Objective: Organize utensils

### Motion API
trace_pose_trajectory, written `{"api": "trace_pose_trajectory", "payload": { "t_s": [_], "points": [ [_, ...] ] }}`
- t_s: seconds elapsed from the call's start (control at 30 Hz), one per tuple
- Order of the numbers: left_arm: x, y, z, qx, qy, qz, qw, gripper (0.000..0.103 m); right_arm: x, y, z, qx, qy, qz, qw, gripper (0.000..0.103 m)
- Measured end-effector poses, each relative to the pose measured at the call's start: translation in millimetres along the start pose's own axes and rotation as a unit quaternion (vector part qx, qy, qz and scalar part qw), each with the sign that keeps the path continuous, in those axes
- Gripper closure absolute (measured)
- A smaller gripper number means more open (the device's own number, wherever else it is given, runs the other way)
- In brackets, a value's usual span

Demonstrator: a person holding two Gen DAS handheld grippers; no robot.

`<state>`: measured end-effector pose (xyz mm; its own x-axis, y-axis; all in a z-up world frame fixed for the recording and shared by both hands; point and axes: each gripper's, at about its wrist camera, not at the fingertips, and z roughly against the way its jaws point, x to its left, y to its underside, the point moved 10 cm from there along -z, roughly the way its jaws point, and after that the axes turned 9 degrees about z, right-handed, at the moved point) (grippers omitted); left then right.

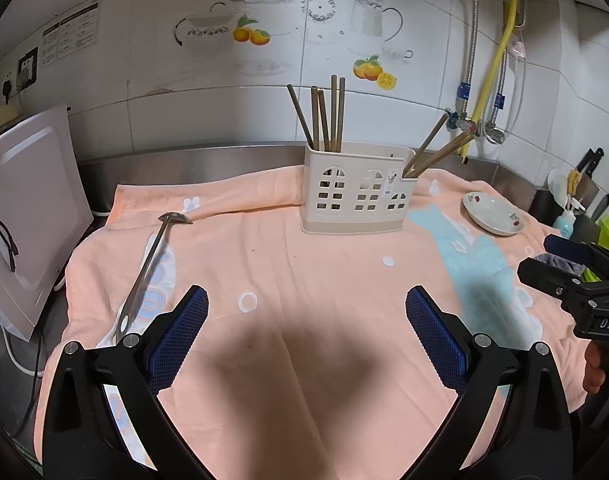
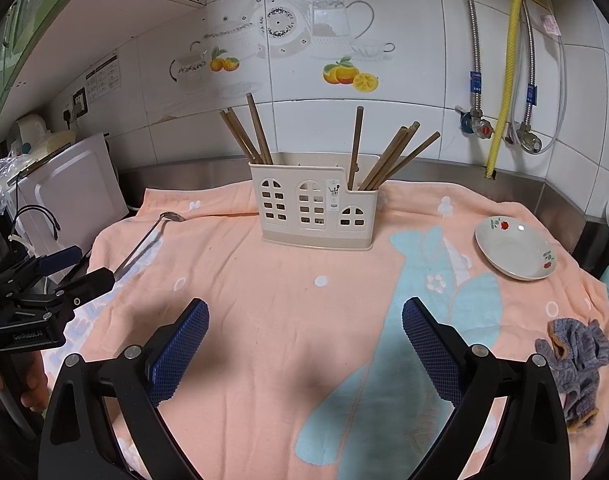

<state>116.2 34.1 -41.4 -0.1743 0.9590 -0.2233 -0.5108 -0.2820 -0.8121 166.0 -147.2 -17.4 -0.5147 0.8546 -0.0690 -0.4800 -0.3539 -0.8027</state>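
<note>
The ladle [image 1: 152, 264] lies flat on the peach towel [image 1: 304, 272] at the left, bowl at the far end and handle running toward the near edge, well apart from the cream utensil holder [image 1: 354, 188] at the far middle, which already holds the chopsticks [image 1: 324, 120]. The left gripper [image 1: 306, 338] and right gripper [image 2: 304, 340] both hover with jaws spread wide and nothing held. I'd judge the left one best placed: straddle the thin handle crosswise near mid-length, pressing into the towel before closing.
</note>
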Motion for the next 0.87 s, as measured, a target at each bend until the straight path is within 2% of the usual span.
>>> {"api": "trace_pose_trajectory", "payload": {
  "t_s": [0.87],
  "points": [
    [2.8, 2.4, -2.3, 0.005, -0.01, 0.0, 0.9999, 0.005, -0.4, 4.1, -2.3, 0.005, -0.001, 0.0, 1.0, 0.009]
  ]
}}
